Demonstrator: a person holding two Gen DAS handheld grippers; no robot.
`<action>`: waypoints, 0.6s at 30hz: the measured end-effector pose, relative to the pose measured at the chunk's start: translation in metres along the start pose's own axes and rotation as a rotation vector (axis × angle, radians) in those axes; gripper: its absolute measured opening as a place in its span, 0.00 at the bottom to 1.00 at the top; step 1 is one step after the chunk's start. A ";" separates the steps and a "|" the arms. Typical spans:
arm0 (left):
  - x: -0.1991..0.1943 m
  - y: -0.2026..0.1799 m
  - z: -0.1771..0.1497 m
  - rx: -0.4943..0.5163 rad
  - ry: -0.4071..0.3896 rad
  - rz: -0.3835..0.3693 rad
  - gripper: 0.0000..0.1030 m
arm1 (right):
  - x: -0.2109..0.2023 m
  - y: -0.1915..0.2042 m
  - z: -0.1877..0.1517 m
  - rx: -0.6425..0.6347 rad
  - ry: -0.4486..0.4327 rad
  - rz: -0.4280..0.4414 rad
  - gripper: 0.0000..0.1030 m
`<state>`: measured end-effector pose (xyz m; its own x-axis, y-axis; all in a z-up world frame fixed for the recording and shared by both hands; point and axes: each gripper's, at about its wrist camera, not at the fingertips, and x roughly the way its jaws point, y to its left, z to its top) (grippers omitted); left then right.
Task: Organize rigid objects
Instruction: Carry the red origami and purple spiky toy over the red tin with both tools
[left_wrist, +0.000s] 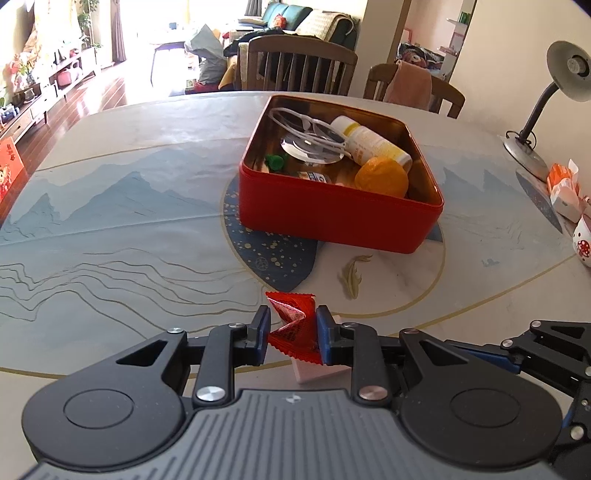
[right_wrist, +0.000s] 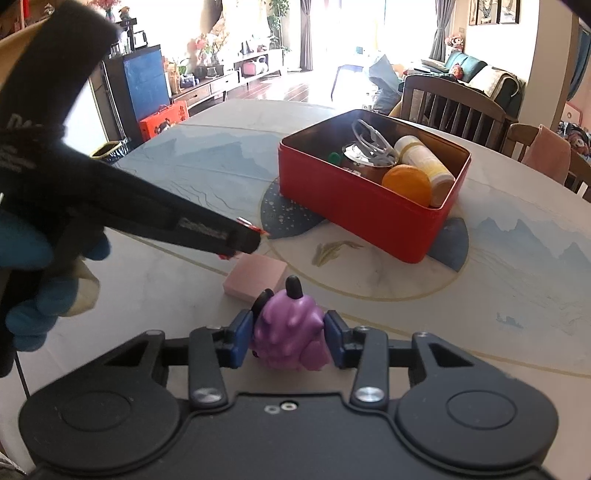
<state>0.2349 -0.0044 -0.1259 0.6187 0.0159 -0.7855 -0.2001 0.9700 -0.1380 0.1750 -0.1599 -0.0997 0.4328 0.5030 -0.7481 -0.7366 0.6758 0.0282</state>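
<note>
The red foil packet (left_wrist: 293, 325) sits pinched between the pads of the left tongs (left_wrist: 293, 334), crumpled where they press it, right above a pink block (right_wrist: 255, 276) that lies on the counter (left_wrist: 129, 236) on the near side of the red tin (left_wrist: 340, 221). The purple toy figure (right_wrist: 290, 332) is held the same way in the right tongs (right_wrist: 289, 338), its black horn pointing toward the tin; whether its underside rests on the counter I cannot tell. No earlier view is at hand, so only the grips themselves can be told: both pairs are pressed onto their objects, neither spread.

Judging by this, the step in hand is securing both pickups before carrying them to the tin. To do it well, lift each piece straight up first, so the packet clears the pink block without dragging it. The foil is thin and slippery, so a firm squeeze near its middle should stop it sliding out. The toy is rounded and bumpy; keep the pads level across its widest part.

The tin is open and holds white-framed glasses (left_wrist: 306, 129), a white bottle (left_wrist: 373, 142), an orange round object (left_wrist: 382, 177) and a small green piece (left_wrist: 276, 161). Free room appears at the tin's near-left corner, beside the green piece.
</note>
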 end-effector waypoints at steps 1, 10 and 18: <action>-0.002 0.001 0.000 -0.002 -0.003 0.002 0.25 | -0.001 -0.001 0.000 0.005 0.000 -0.001 0.40; -0.024 0.010 -0.004 -0.036 -0.016 0.001 0.25 | -0.017 -0.011 0.002 0.067 -0.032 0.005 0.39; -0.040 0.010 0.000 -0.051 -0.038 -0.016 0.25 | -0.036 -0.016 0.013 0.095 -0.063 0.008 0.39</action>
<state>0.2079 0.0049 -0.0961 0.6504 0.0102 -0.7595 -0.2274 0.9567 -0.1819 0.1784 -0.1818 -0.0650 0.4610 0.5392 -0.7048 -0.6886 0.7183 0.0991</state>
